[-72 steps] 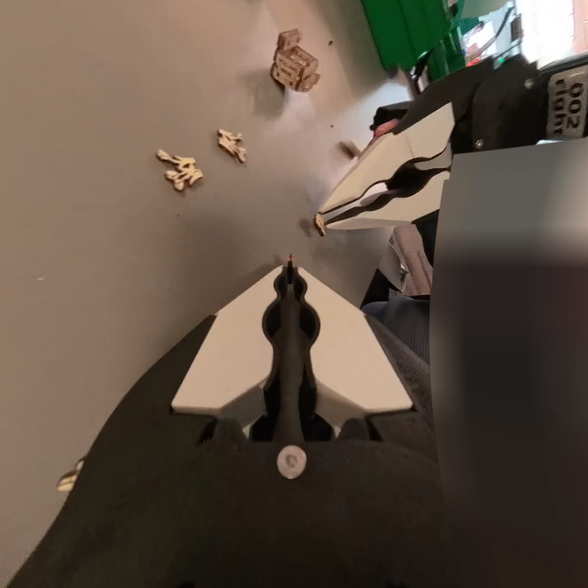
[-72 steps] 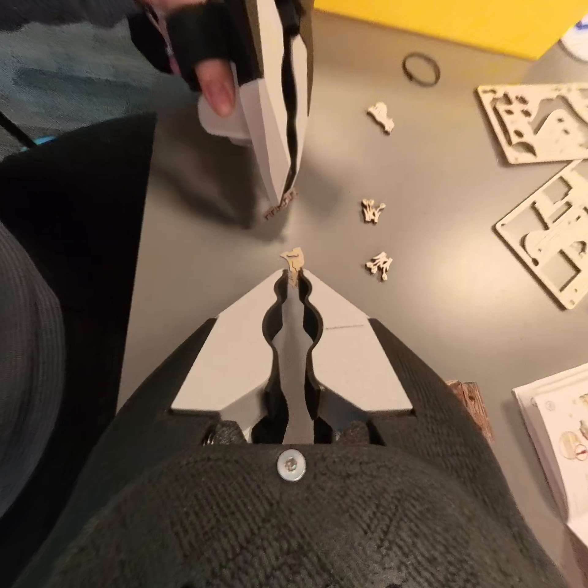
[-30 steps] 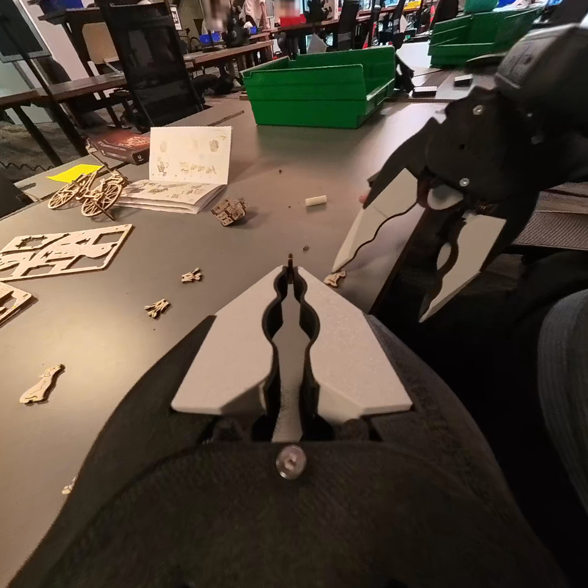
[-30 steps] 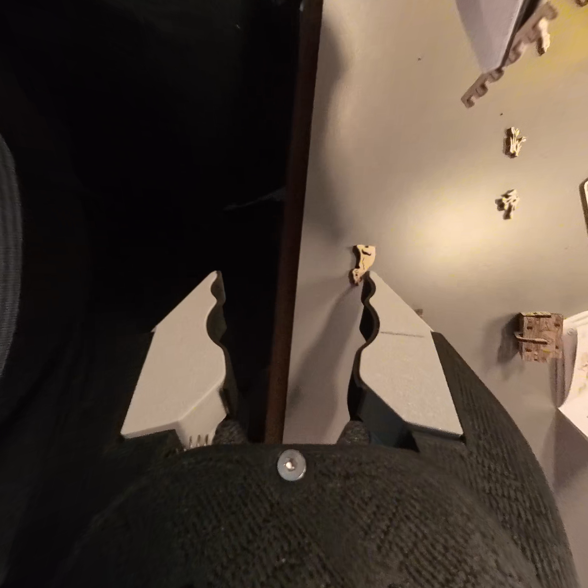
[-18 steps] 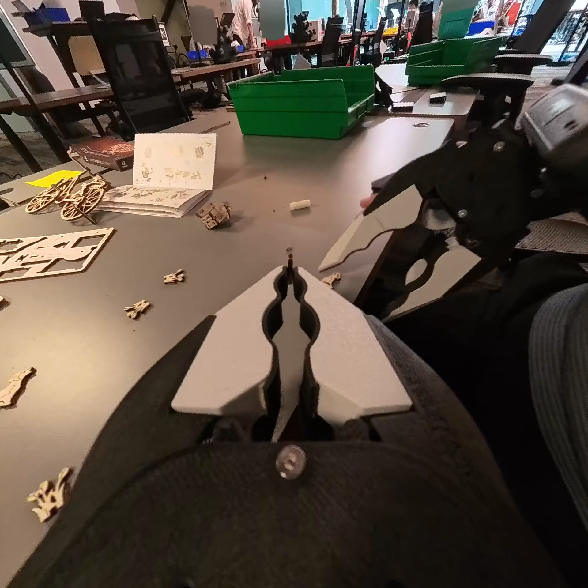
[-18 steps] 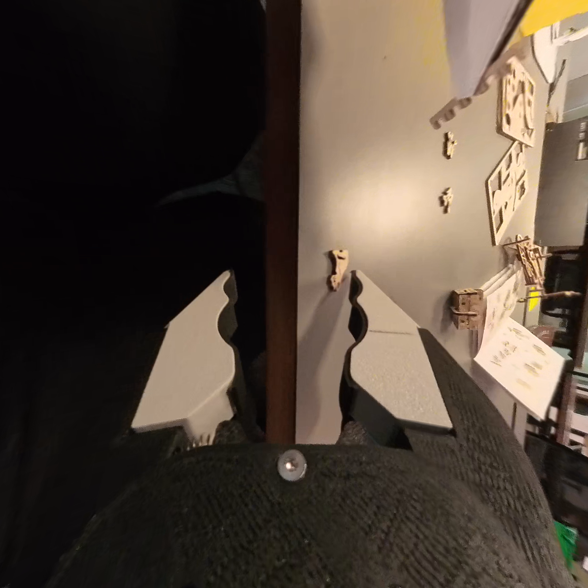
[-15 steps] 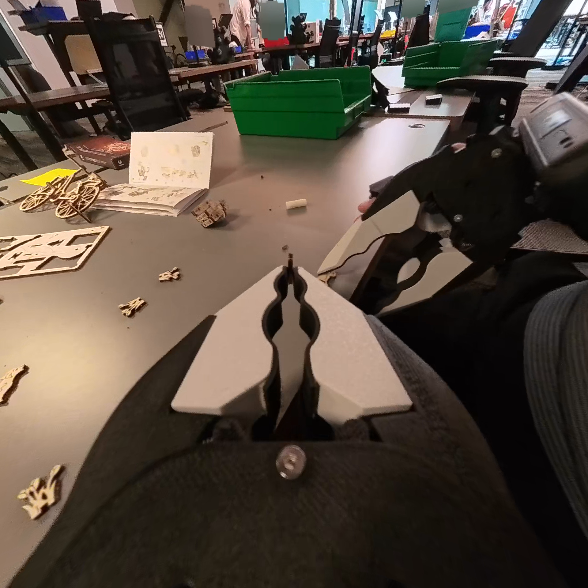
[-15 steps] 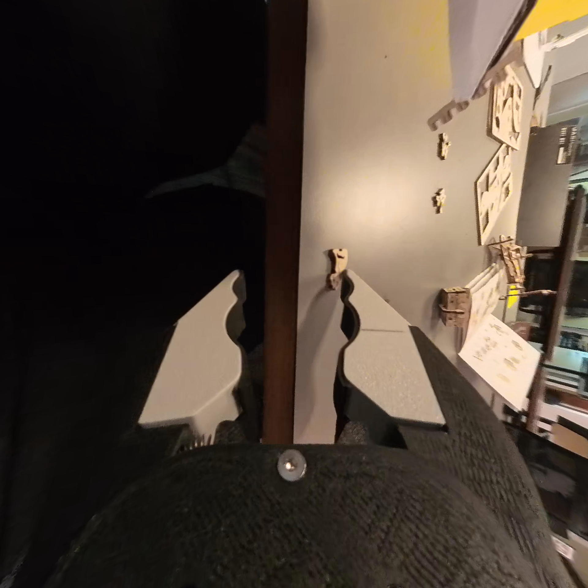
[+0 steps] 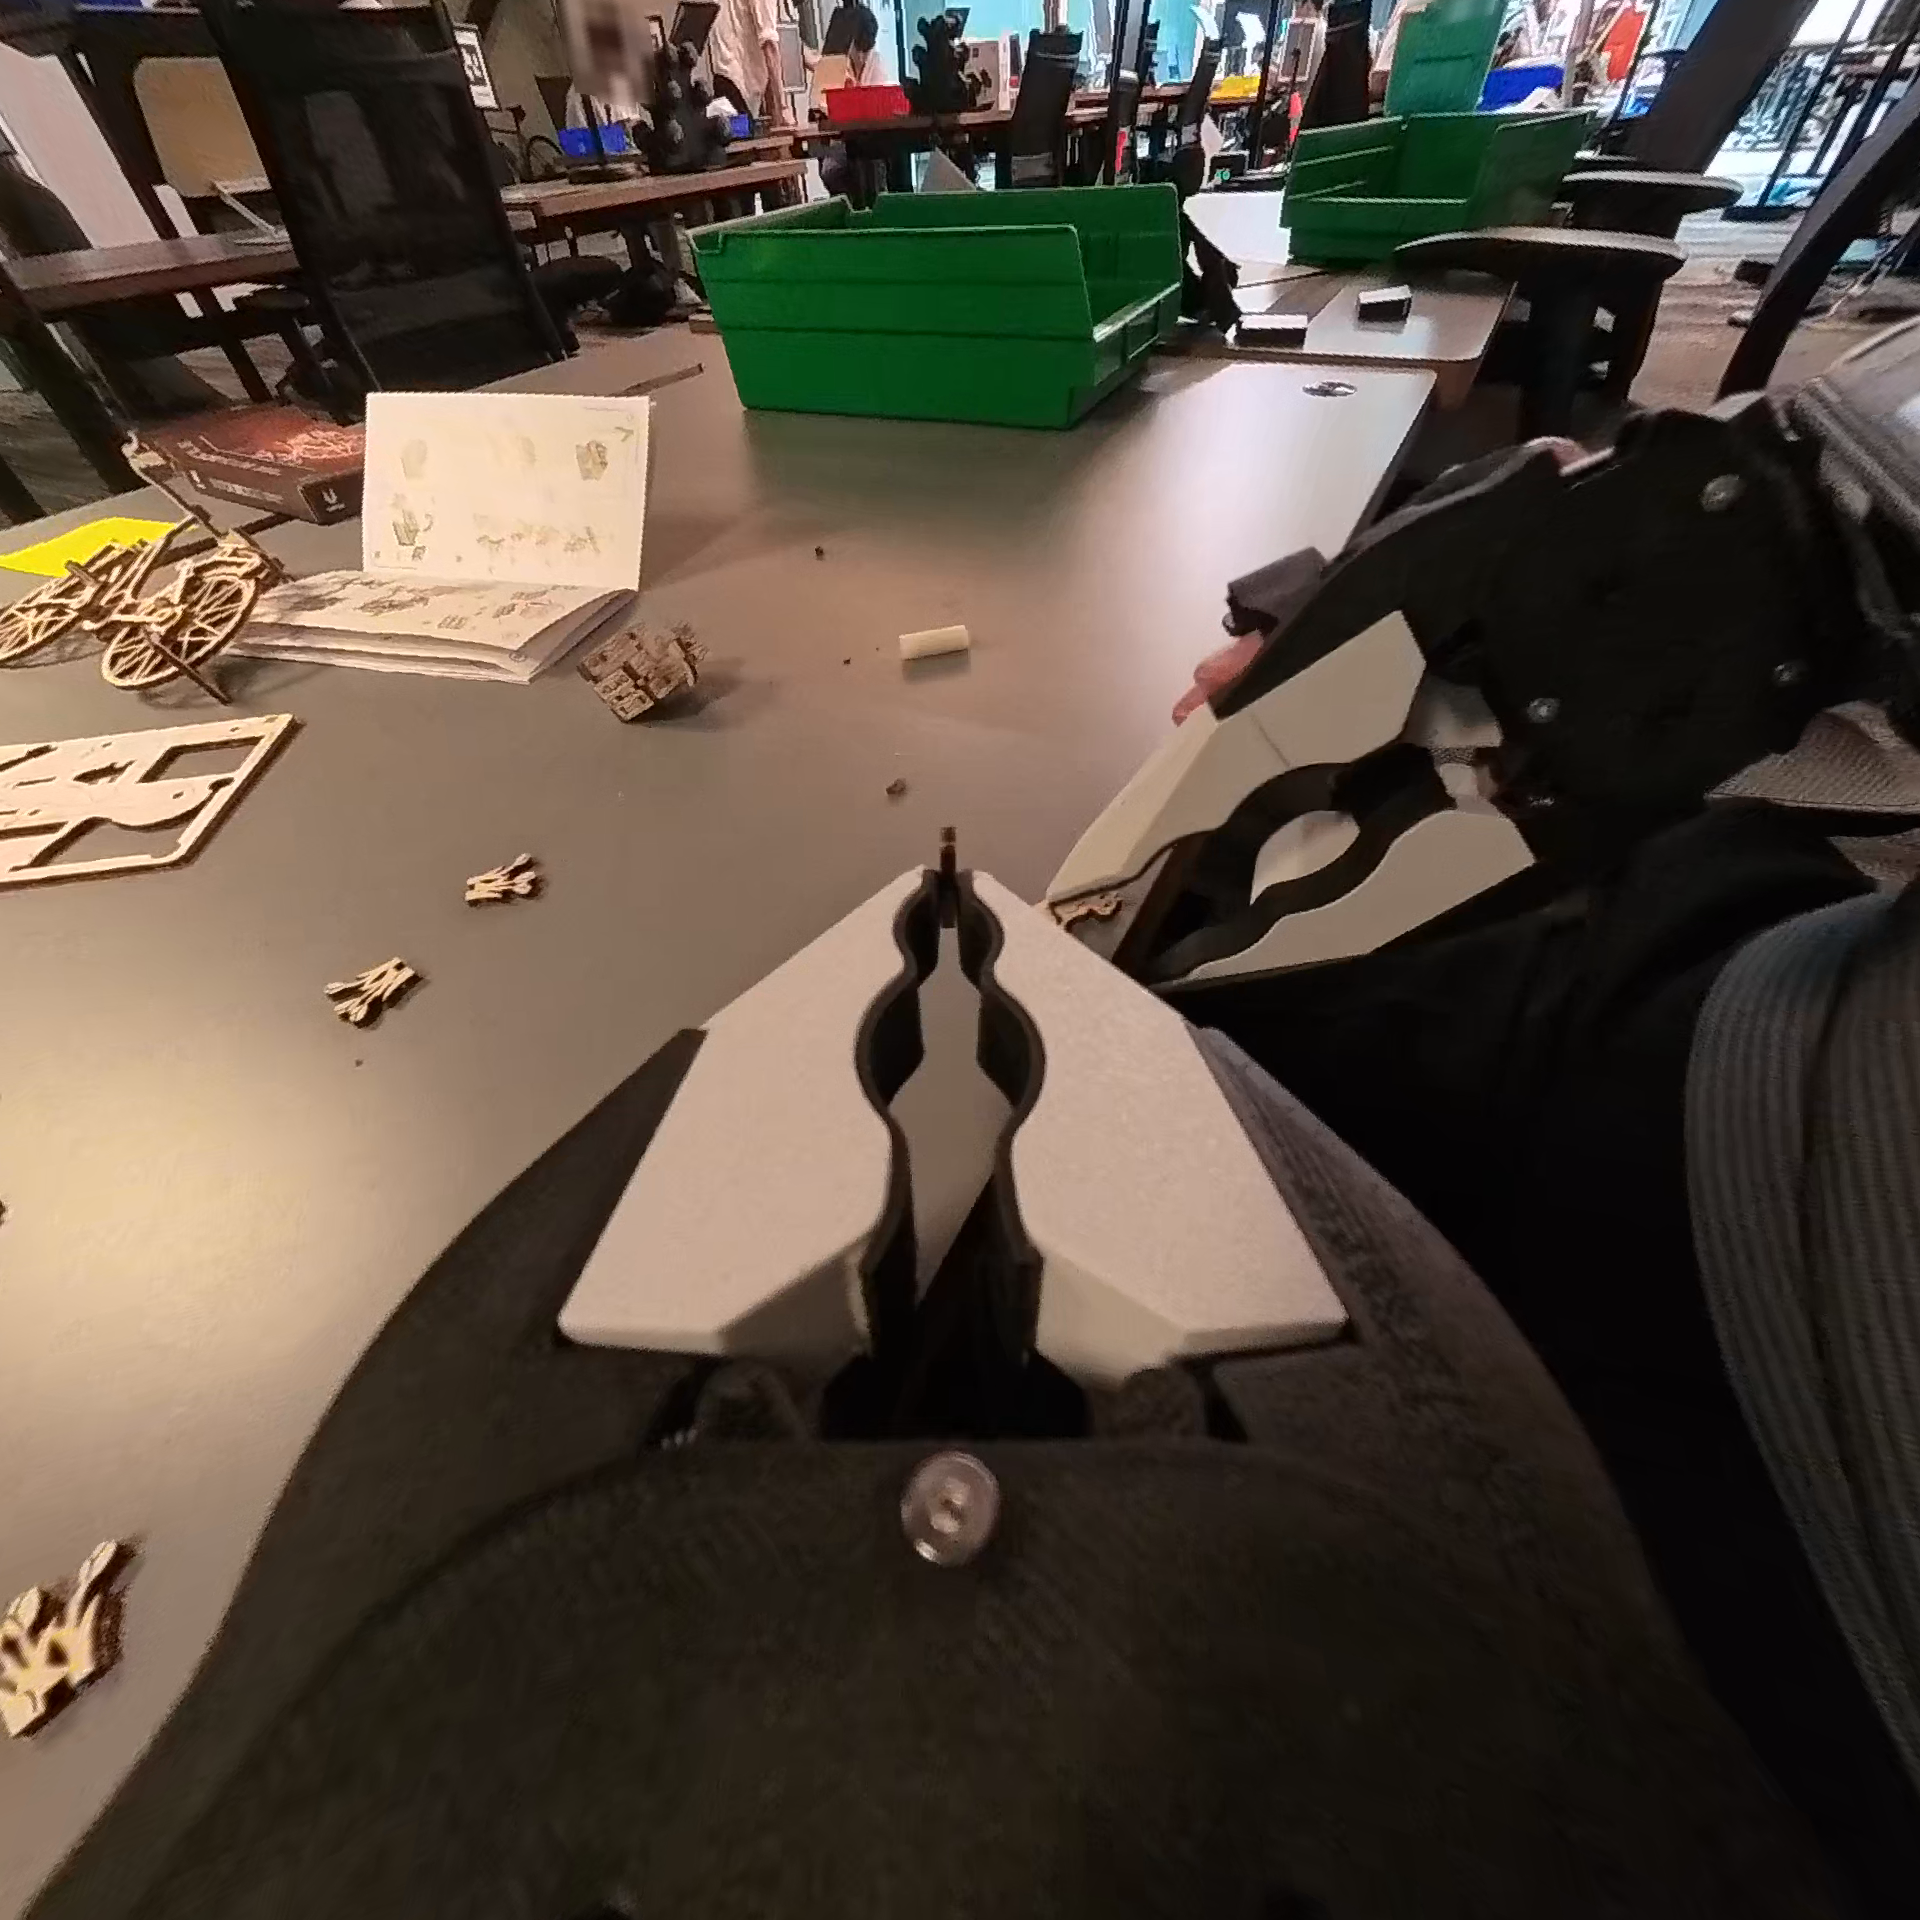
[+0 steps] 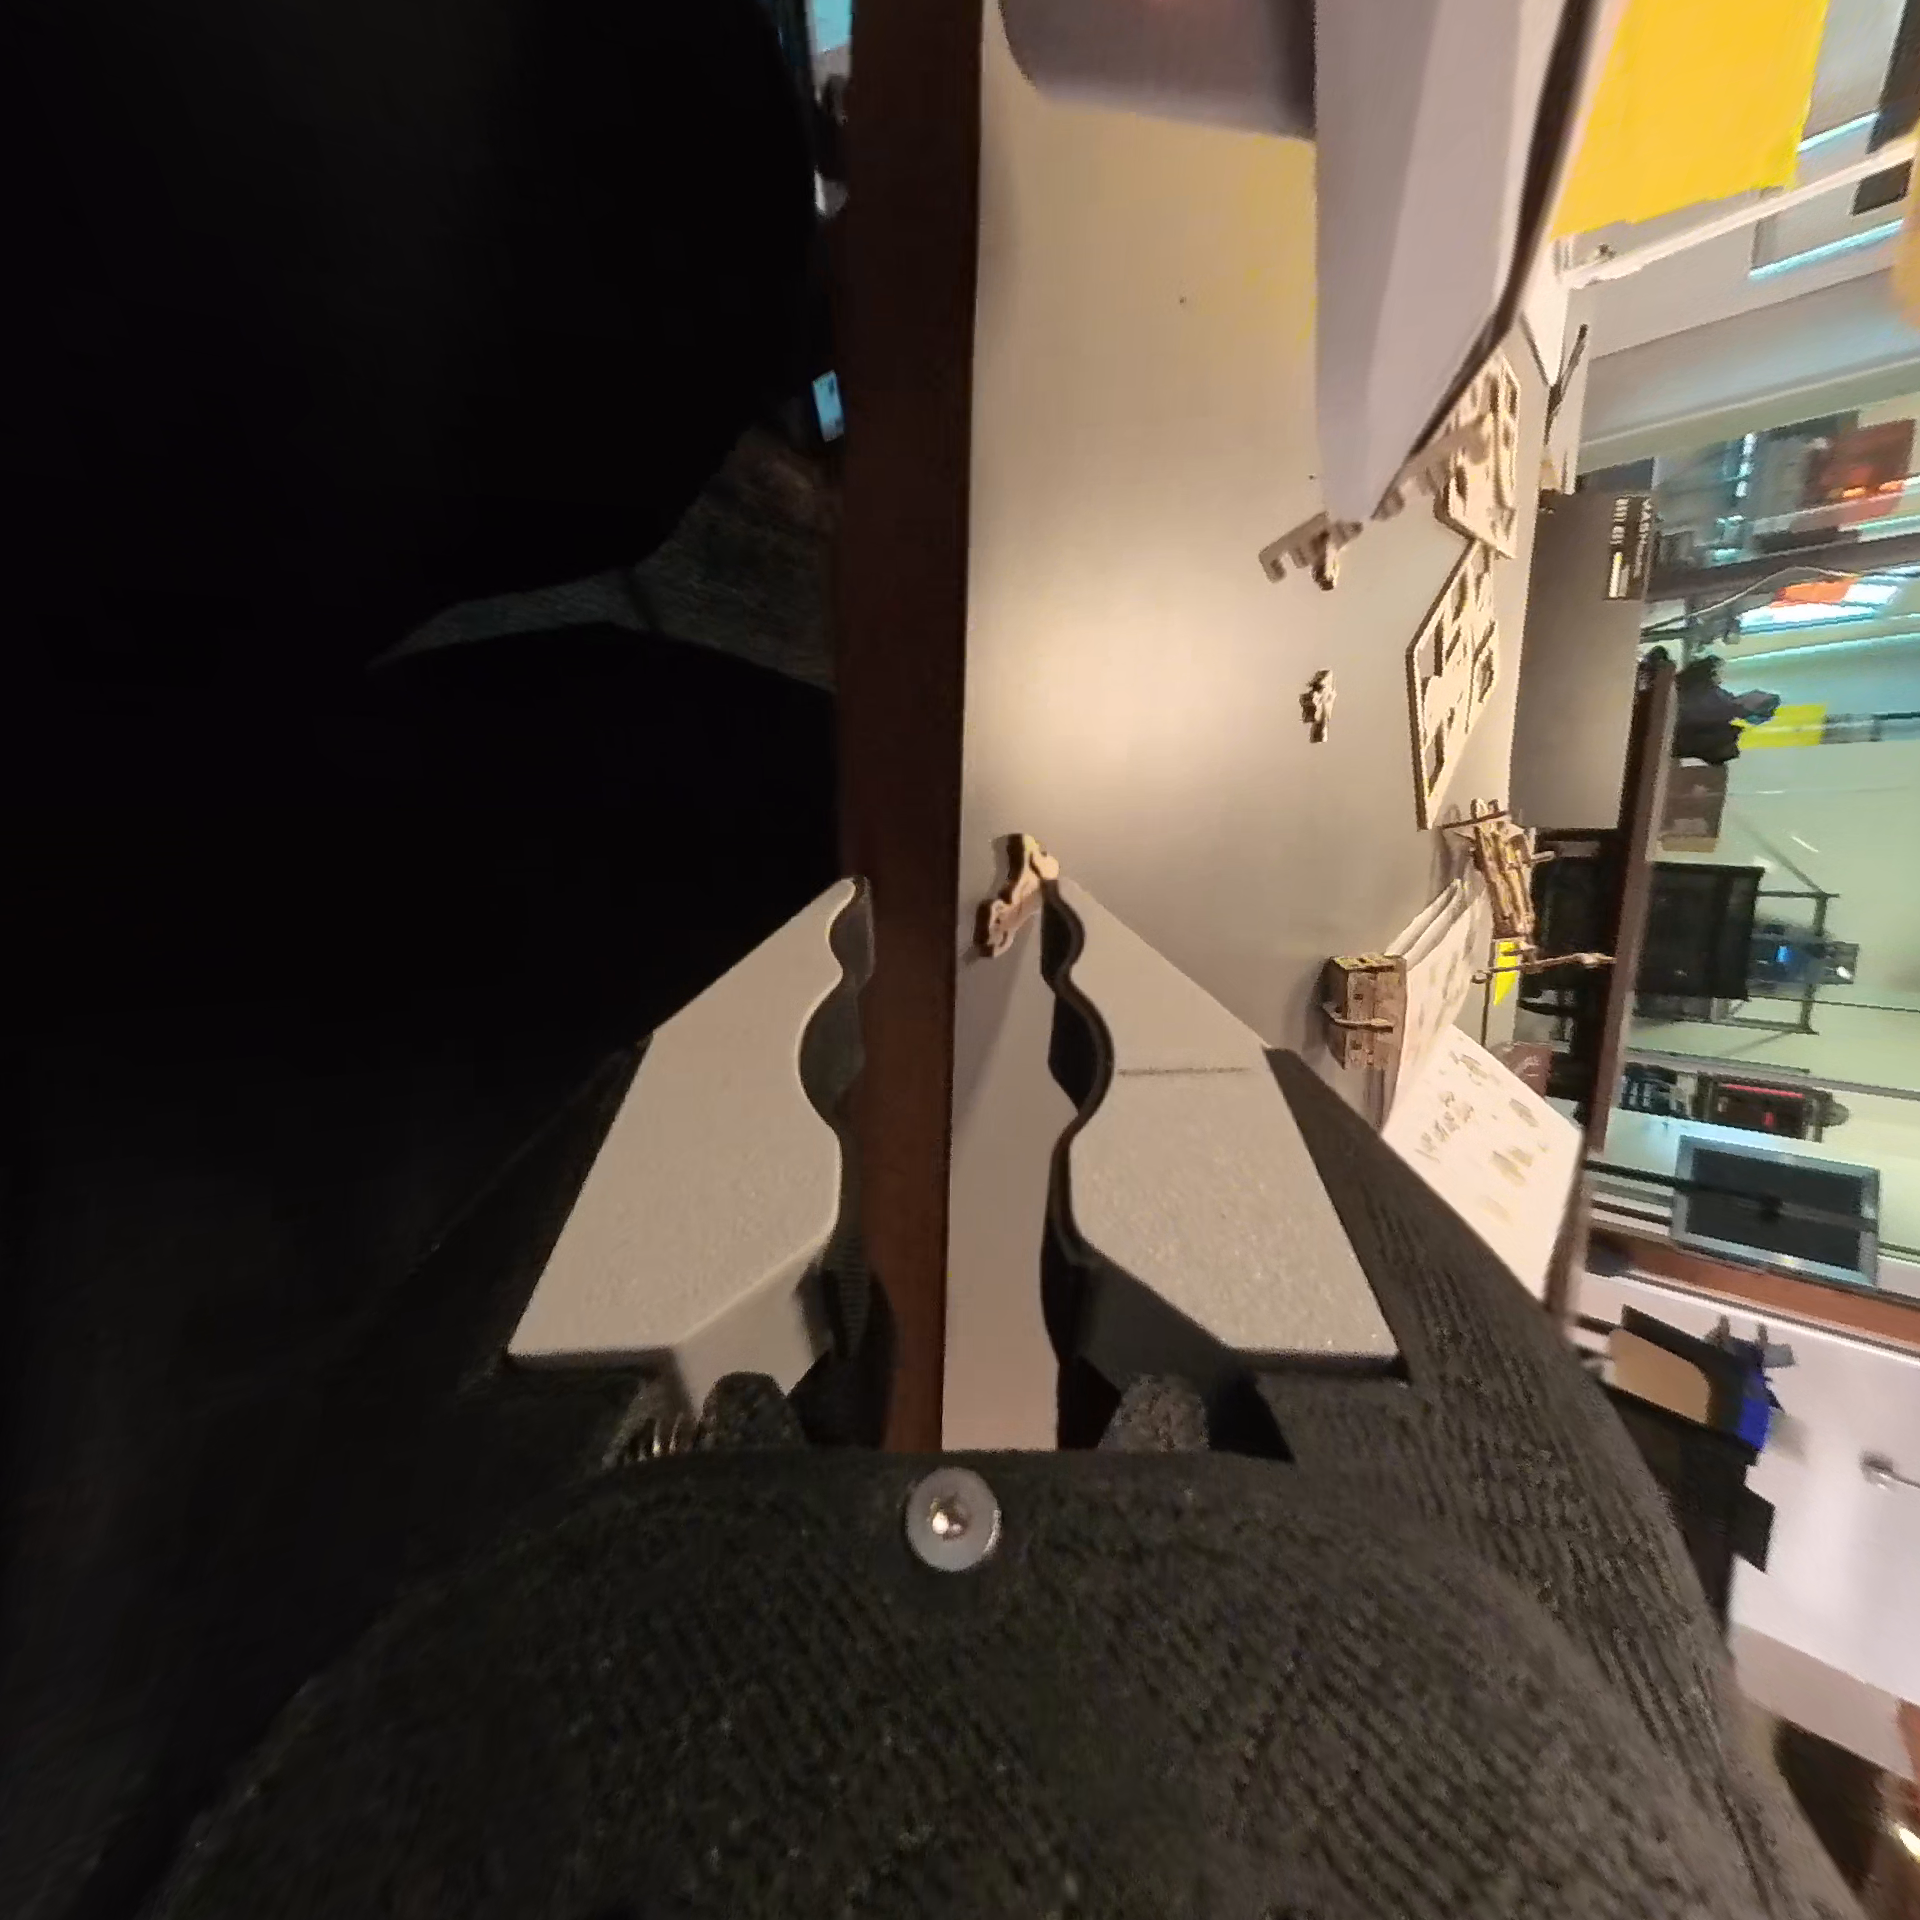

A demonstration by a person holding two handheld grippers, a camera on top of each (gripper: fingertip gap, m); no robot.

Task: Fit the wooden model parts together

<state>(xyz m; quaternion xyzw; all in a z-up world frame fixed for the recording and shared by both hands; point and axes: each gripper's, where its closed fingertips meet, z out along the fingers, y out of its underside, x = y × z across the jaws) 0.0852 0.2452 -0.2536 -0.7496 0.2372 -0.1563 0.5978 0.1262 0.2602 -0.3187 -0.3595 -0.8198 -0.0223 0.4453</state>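
My left gripper point(image 9: 948, 878) is shut on a thin wooden part point(image 9: 948, 854), seen edge-on above the grey table point(image 9: 312, 1143). In the right wrist view it hangs at the top right point(image 10: 1340, 520), and the part shows as a toothed strip point(image 10: 1304, 551). My right gripper point(image 10: 956, 891) is open and straddles the table's brown front edge point(image 10: 904, 623), one finger below it and one above. A small wooden piece point(image 10: 1013, 894) lies on the tabletop against the upper fingertip point(image 10: 1065, 909). The left wrist view shows this gripper point(image 9: 1143, 904) and the piece point(image 9: 1086, 911).
Loose wooden pieces point(image 9: 502, 881) point(image 9: 371, 987) point(image 9: 52, 1652), a cut-out part sheet point(image 9: 114, 800), a wooden bicycle model point(image 9: 135, 613), an open booklet point(image 9: 499, 520), a small assembled block point(image 9: 644, 665), a white peg point(image 9: 933, 642) and green bins point(image 9: 935, 301) are on the table. Across from one pair of fingers to the other is roughly 8 cm. Left tips and right tips are each some 20 cm from the small assembled block point(image 9: 644, 665). My right wrist view point(image 10: 1378, 992) looks at it from another angle.
My right gripper let go of the small piece, which now lies at the table edge, and its jaws have since narrowed around that edge. My left gripper stays shut on its part.
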